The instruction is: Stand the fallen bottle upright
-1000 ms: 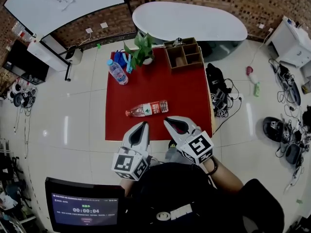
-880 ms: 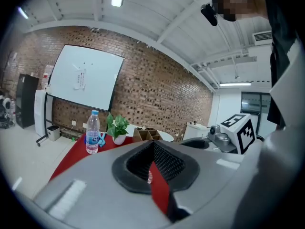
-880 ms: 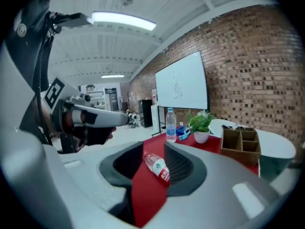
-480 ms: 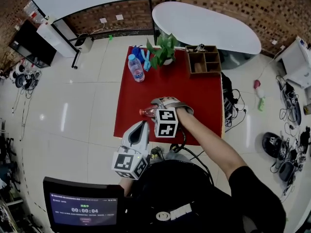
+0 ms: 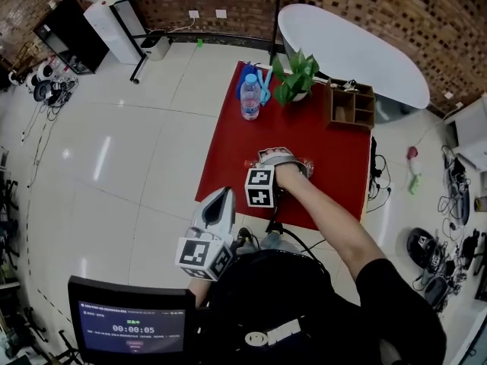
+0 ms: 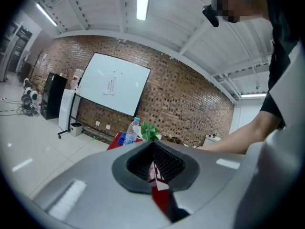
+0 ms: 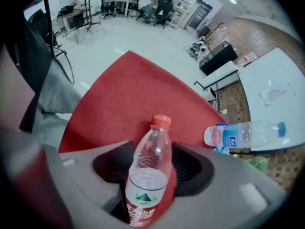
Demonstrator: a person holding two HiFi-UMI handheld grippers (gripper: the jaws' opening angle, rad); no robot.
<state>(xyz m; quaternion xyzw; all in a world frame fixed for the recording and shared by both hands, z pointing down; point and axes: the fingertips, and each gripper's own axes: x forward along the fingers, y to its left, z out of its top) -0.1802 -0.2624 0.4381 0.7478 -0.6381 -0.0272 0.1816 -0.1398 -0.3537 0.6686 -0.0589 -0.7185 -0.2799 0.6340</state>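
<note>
The fallen bottle (image 7: 147, 171), clear with a red cap and red label, lies on its side on the red table (image 5: 228, 150). My right gripper (image 5: 278, 158) points steeply down over it; only the bottle's ends (image 5: 307, 166) show past it in the head view. Its jaws are opening, and the bottle lies between them with red cloth showing beside it, so the pads are not pressing on it. My left gripper (image 5: 225, 192) hangs shut and empty off the table's near edge.
A second bottle with a blue label (image 5: 250, 97) stands upright at the table's far left. Beside it are a potted plant (image 5: 295, 74) and a wooden organiser (image 5: 350, 106). A monitor (image 5: 133, 327) sits below left. Cables lie on the floor at the right.
My right gripper has left the table's near edge, rolled, come down over the fallen bottle and gone from shut to open. The left gripper has stayed near the table's edge.
</note>
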